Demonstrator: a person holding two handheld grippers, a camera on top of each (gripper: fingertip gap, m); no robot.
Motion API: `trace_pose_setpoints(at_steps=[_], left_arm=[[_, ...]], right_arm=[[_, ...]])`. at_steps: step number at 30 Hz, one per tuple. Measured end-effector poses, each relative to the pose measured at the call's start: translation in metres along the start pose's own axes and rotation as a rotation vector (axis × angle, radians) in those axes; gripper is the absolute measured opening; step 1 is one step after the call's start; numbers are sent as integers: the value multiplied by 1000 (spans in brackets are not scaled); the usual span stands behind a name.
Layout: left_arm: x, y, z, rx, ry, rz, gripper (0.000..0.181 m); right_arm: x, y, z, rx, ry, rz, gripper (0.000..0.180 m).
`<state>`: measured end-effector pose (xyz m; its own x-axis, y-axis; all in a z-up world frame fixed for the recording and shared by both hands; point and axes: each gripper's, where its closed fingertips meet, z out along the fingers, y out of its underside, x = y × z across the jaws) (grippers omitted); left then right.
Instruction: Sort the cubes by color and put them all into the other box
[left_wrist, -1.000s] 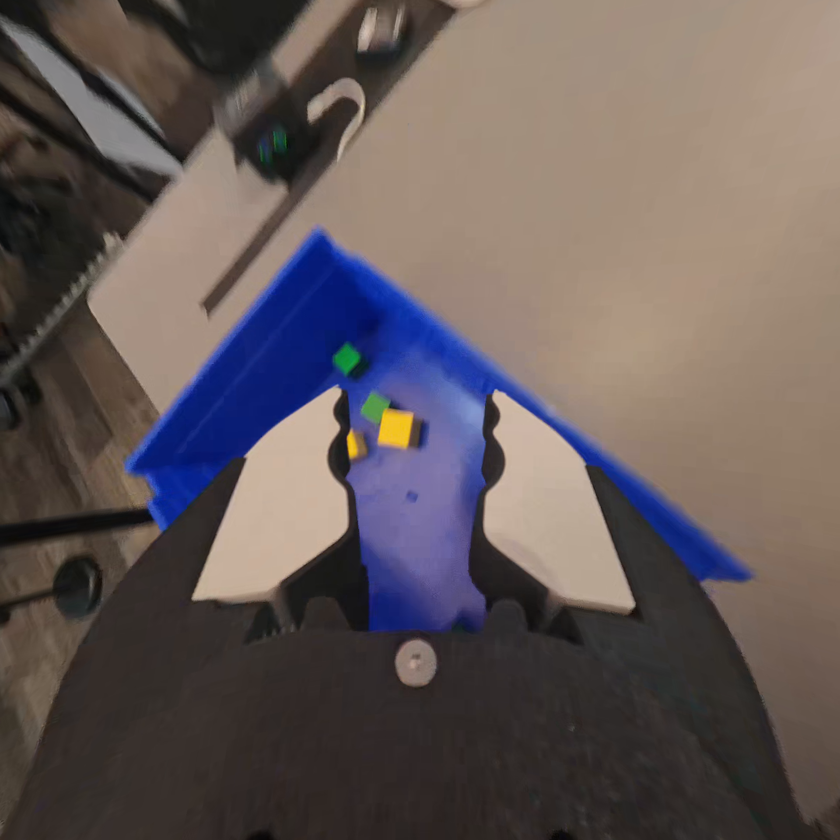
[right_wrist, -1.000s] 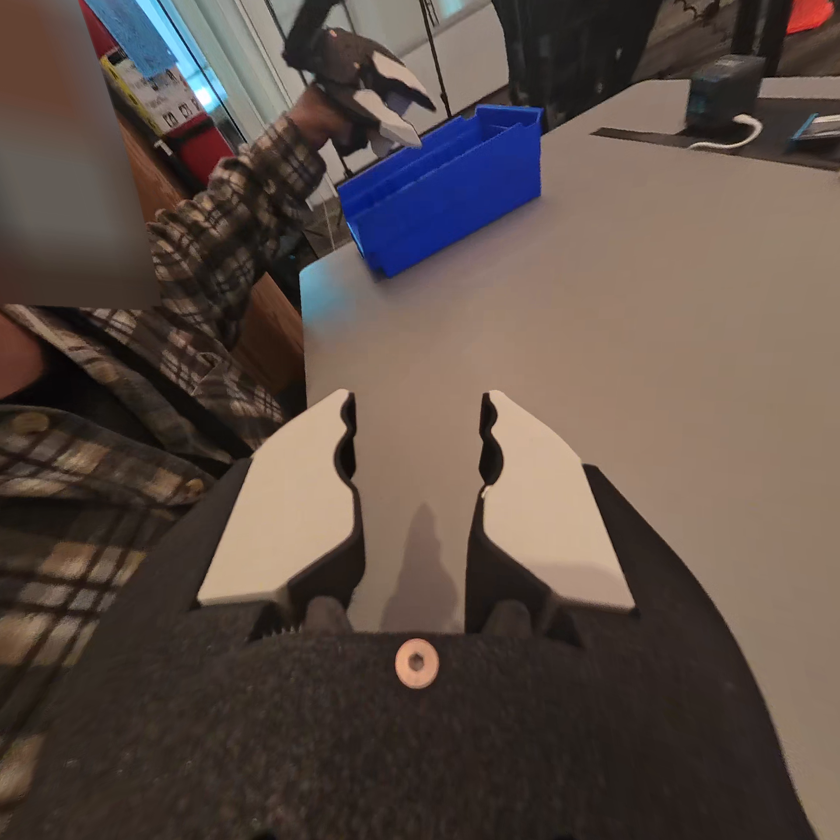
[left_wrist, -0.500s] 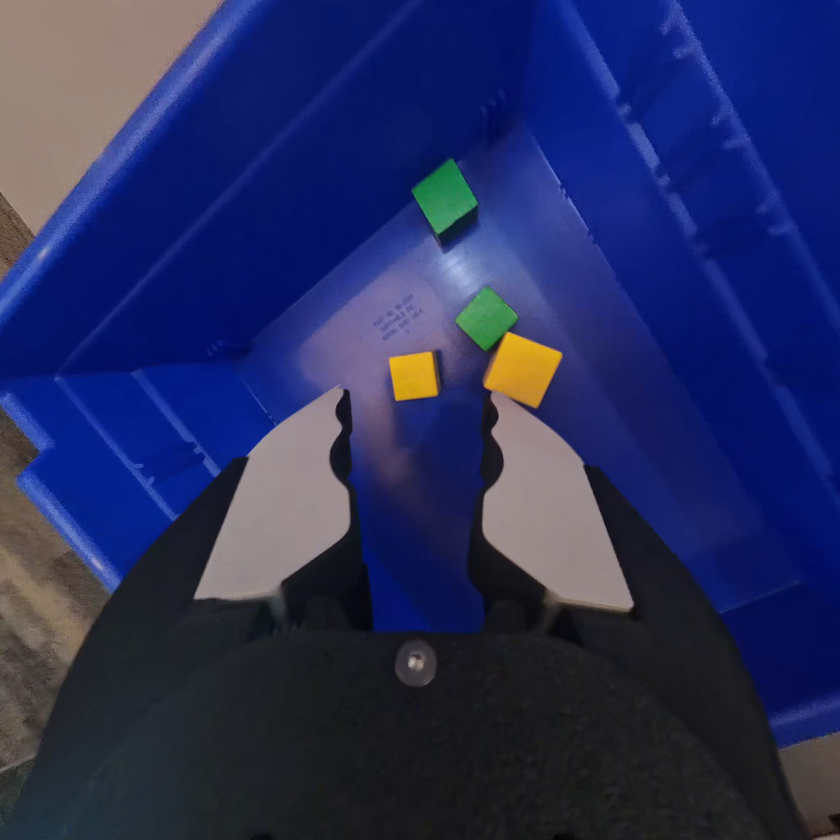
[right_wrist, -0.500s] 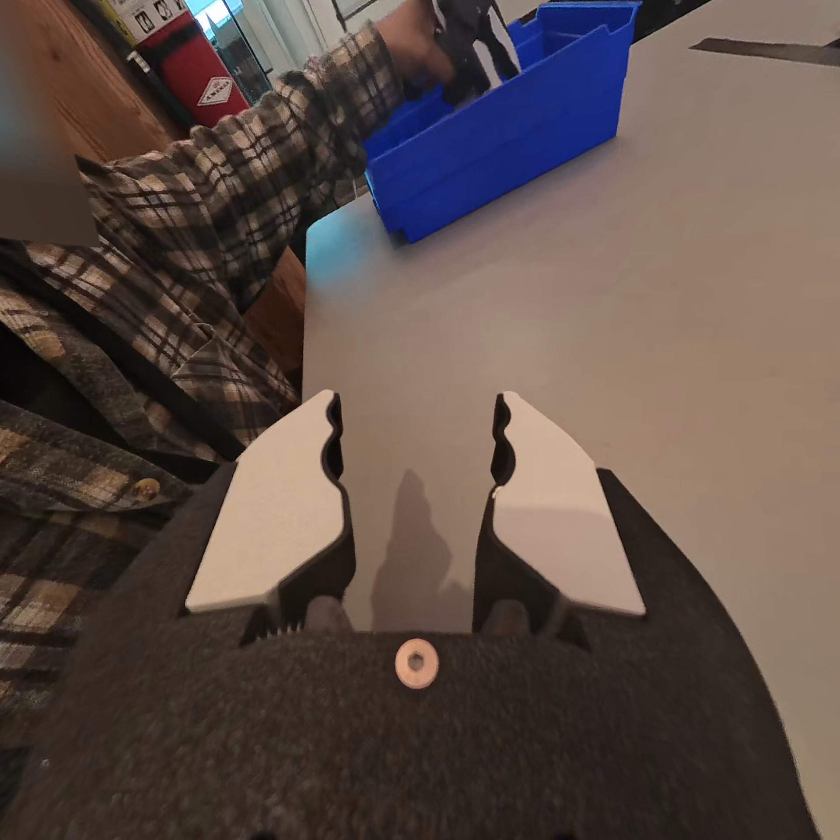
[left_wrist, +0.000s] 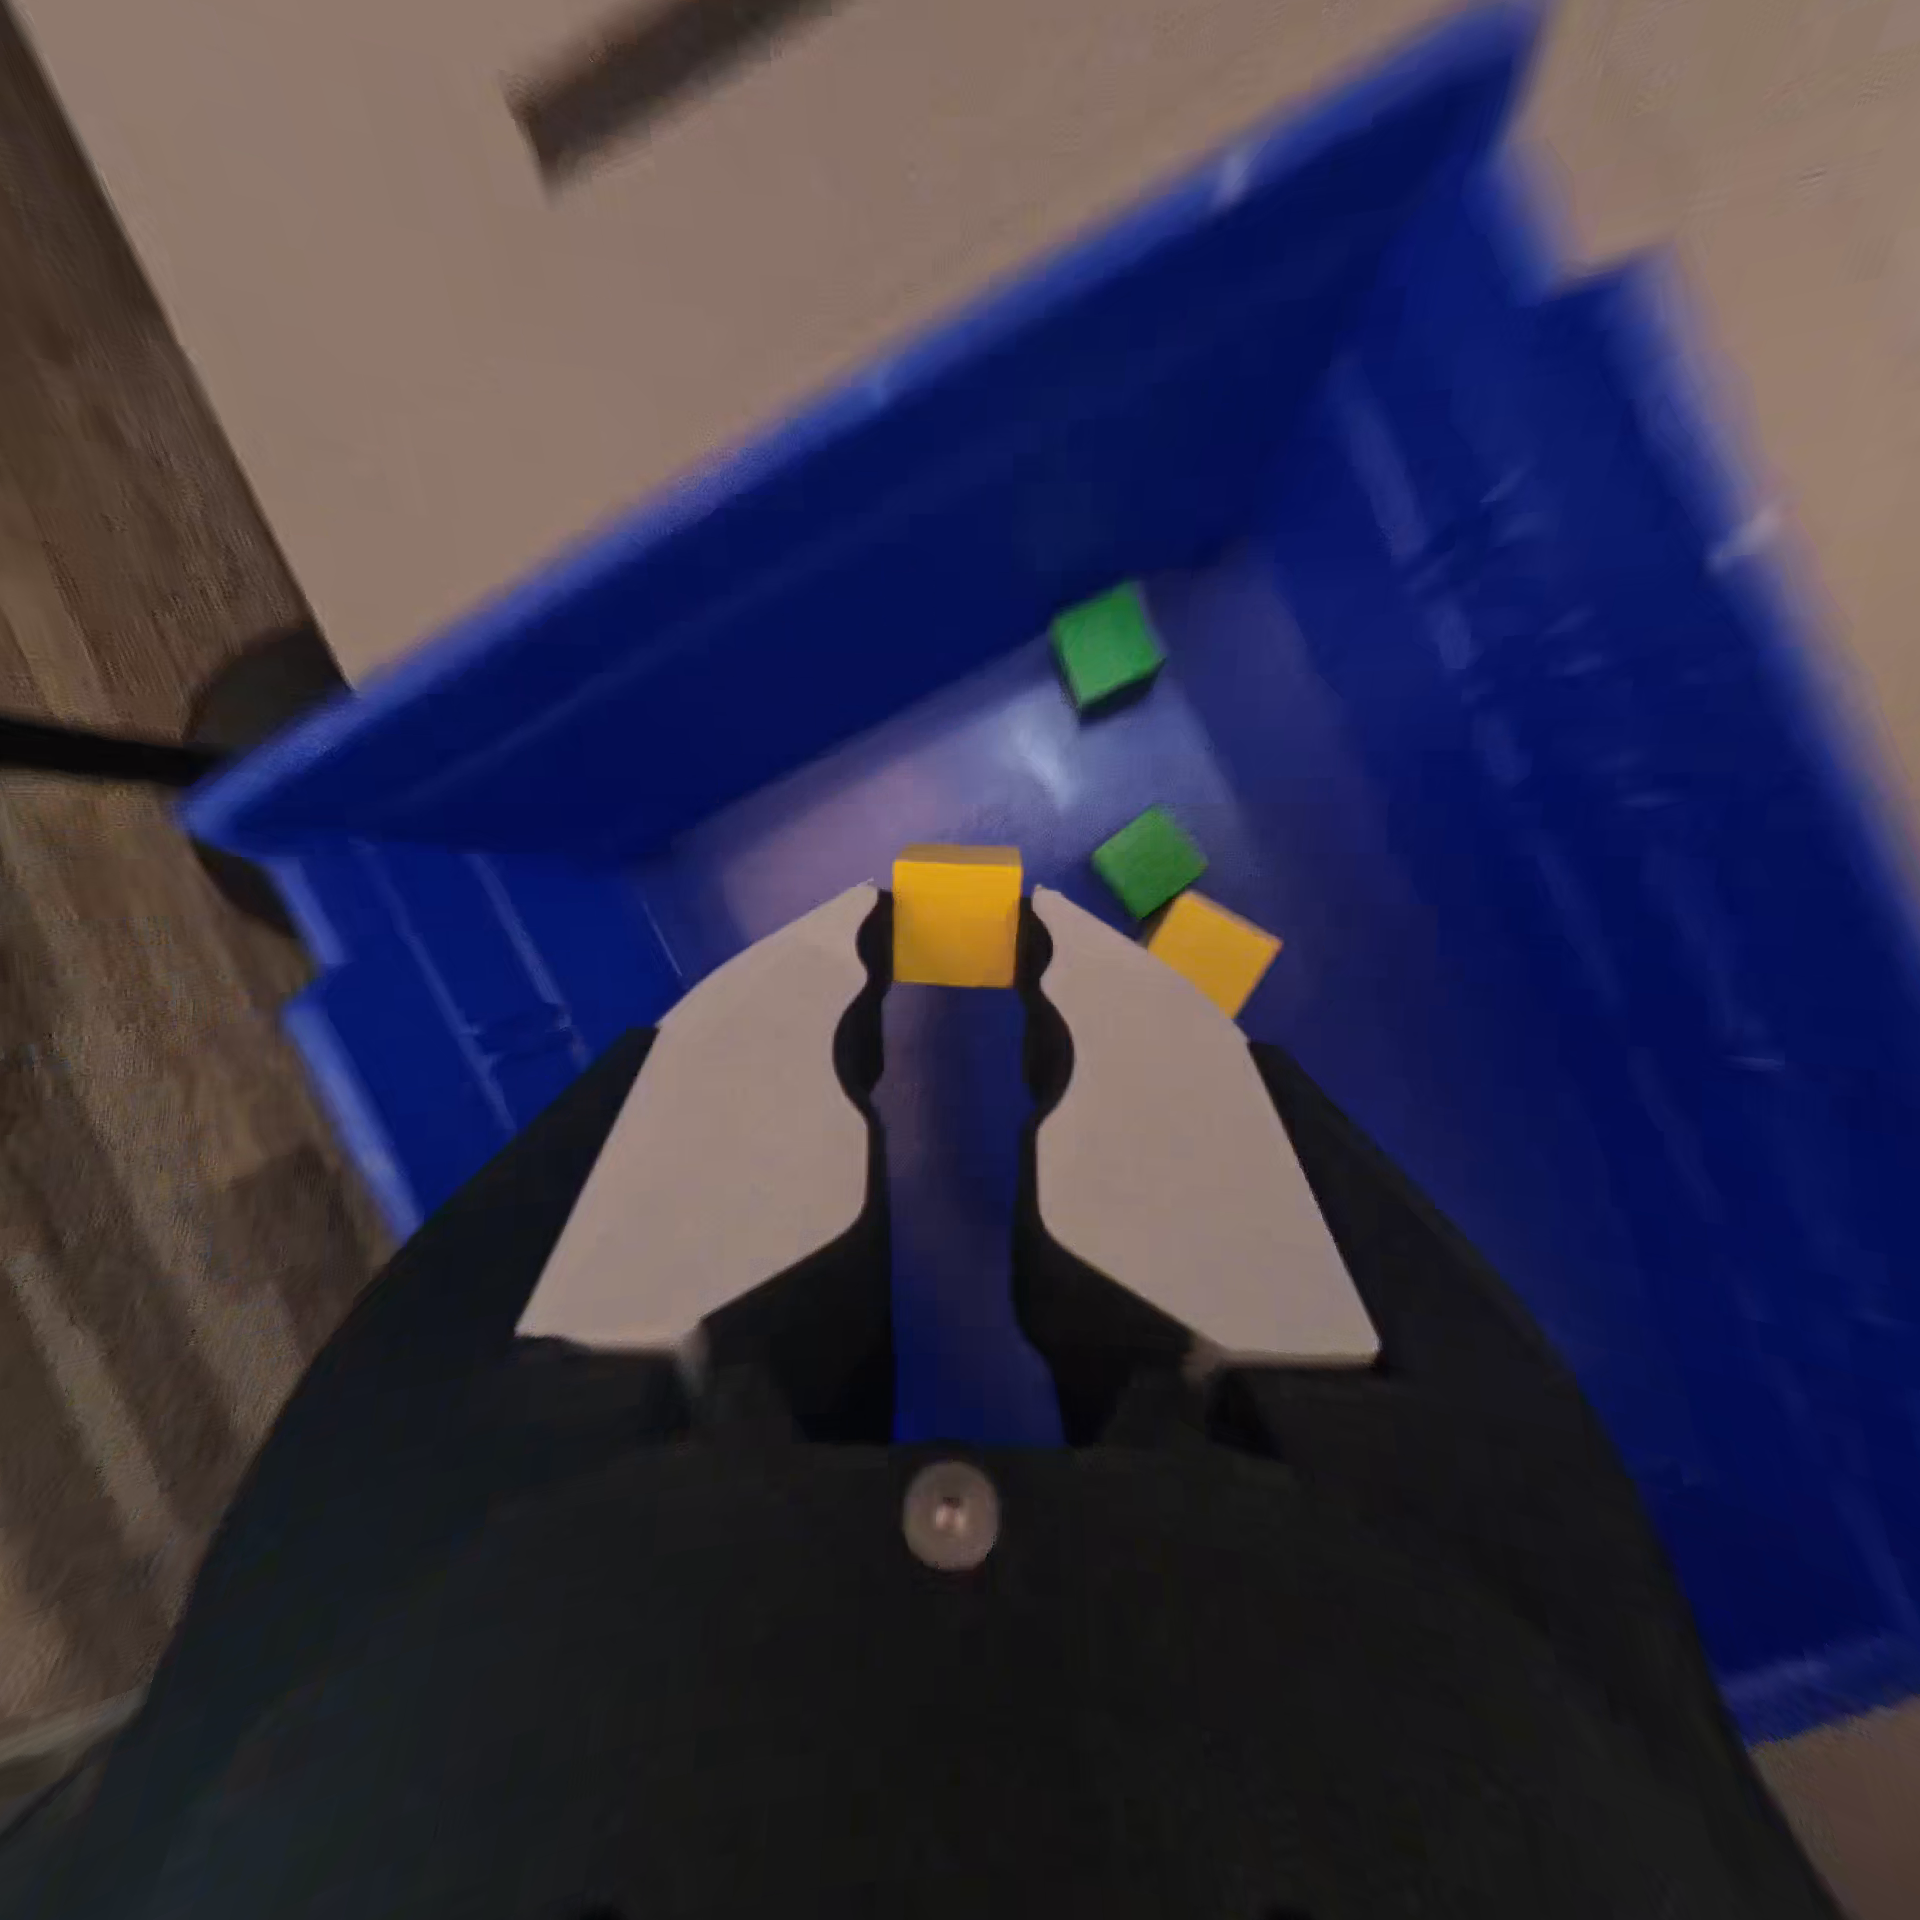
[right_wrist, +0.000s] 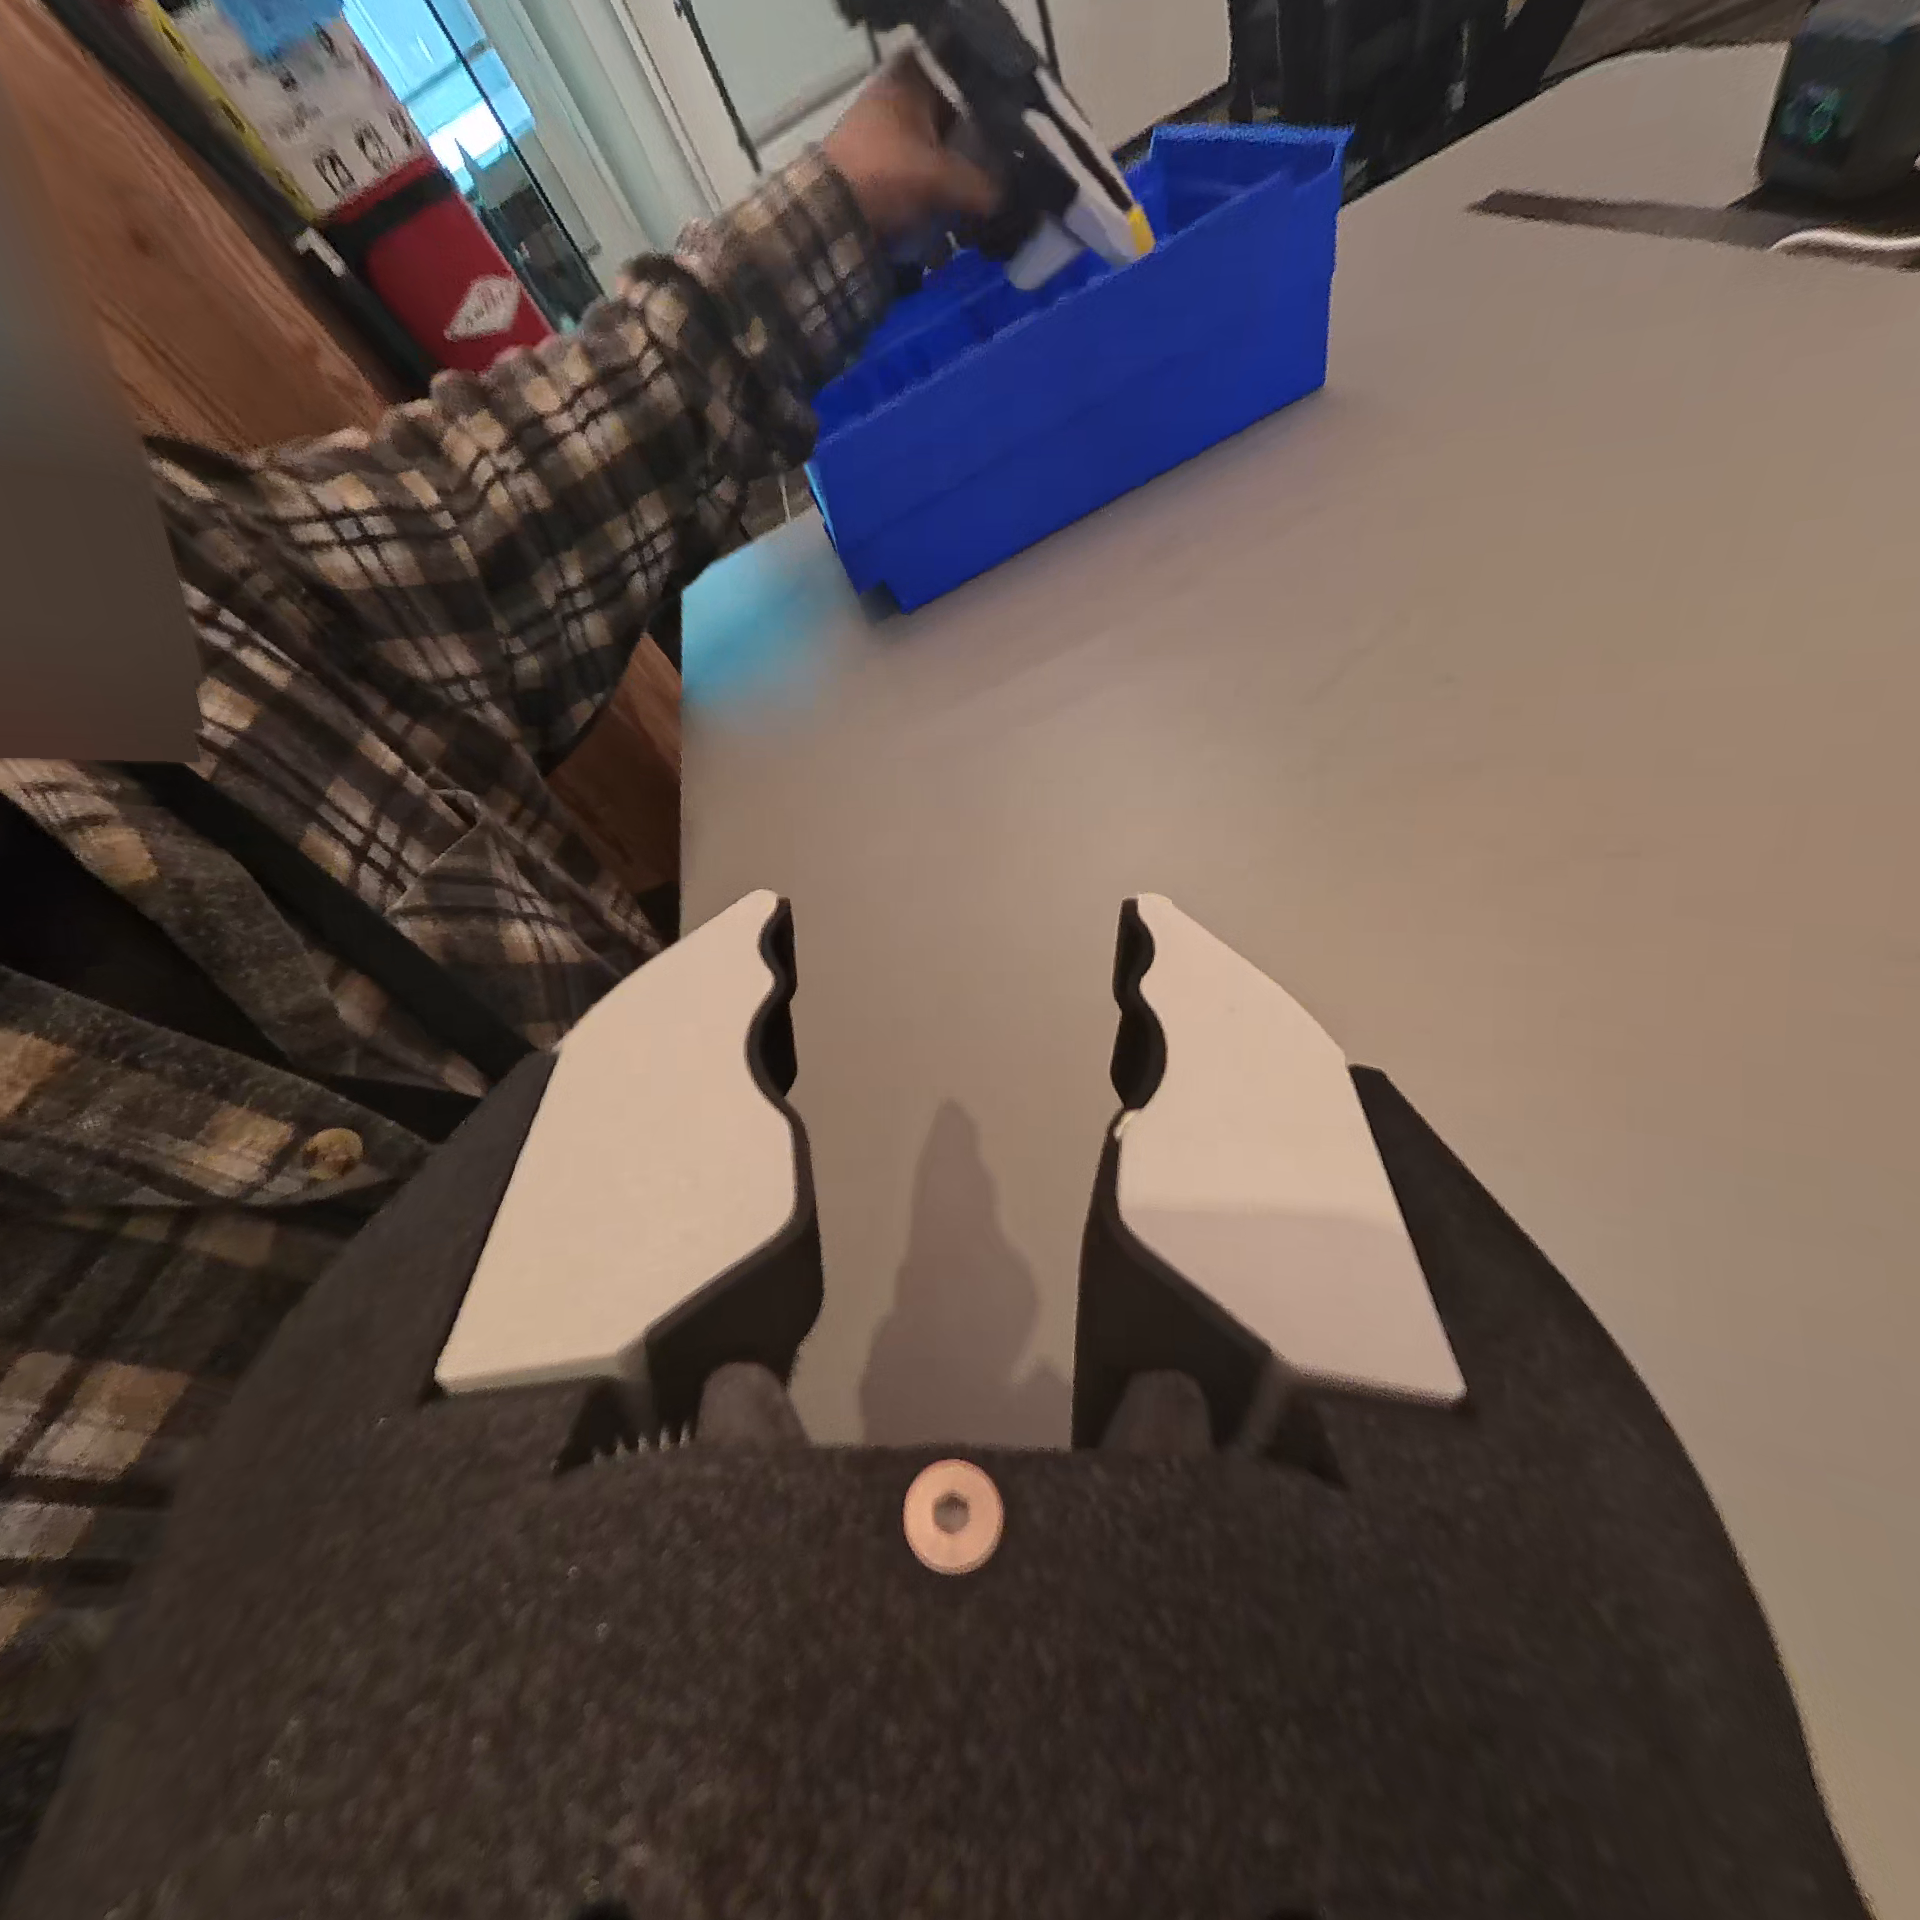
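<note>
My left gripper (left_wrist: 953, 912) is shut on a yellow cube (left_wrist: 954, 928) and holds it above the floor of the blue box (left_wrist: 665, 665). On the box floor lie a second yellow cube (left_wrist: 1214, 953) and two green cubes (left_wrist: 1148, 862) (left_wrist: 1104, 644). In the right wrist view the left gripper (right_wrist: 1081, 223) shows far off over the same blue box (right_wrist: 1091, 416), with a bit of yellow at its tips. My right gripper (right_wrist: 951, 914) is open and empty, low over the grey table (right_wrist: 1455, 779) near its front left corner.
A person's plaid sleeve (right_wrist: 520, 499) reaches from the left to the box. The table's left edge (right_wrist: 681, 790) drops off beside my right gripper. A dark device (right_wrist: 1839, 125) and a dark strip (right_wrist: 1621, 218) sit at the far right of the table.
My left gripper went down into the blue box, shut on the nearer yellow cube and has lifted it off the floor. My right gripper stayed open over the table.
</note>
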<state>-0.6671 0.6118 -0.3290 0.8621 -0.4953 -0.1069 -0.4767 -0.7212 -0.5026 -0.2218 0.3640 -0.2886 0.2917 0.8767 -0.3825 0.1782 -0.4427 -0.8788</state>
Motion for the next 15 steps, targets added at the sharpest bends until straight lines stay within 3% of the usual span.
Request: trace_pose_setpoints(at_steps=[3,8,12,15], left_arm=[[45,-62,-72,357,70,55,22],[216,-126,-162,856,342,328,22],[348,-134,-178,1125,635,467,22],[412,-130,-163,1207,774,529,22]], right_arm=[[3,-15,-7,96,-32,73,59],[11,-61,-10,316,-245,374,56],[13,-99,-8,425,-480,610,53],[12,-111,-7,431,-635,791,49]])
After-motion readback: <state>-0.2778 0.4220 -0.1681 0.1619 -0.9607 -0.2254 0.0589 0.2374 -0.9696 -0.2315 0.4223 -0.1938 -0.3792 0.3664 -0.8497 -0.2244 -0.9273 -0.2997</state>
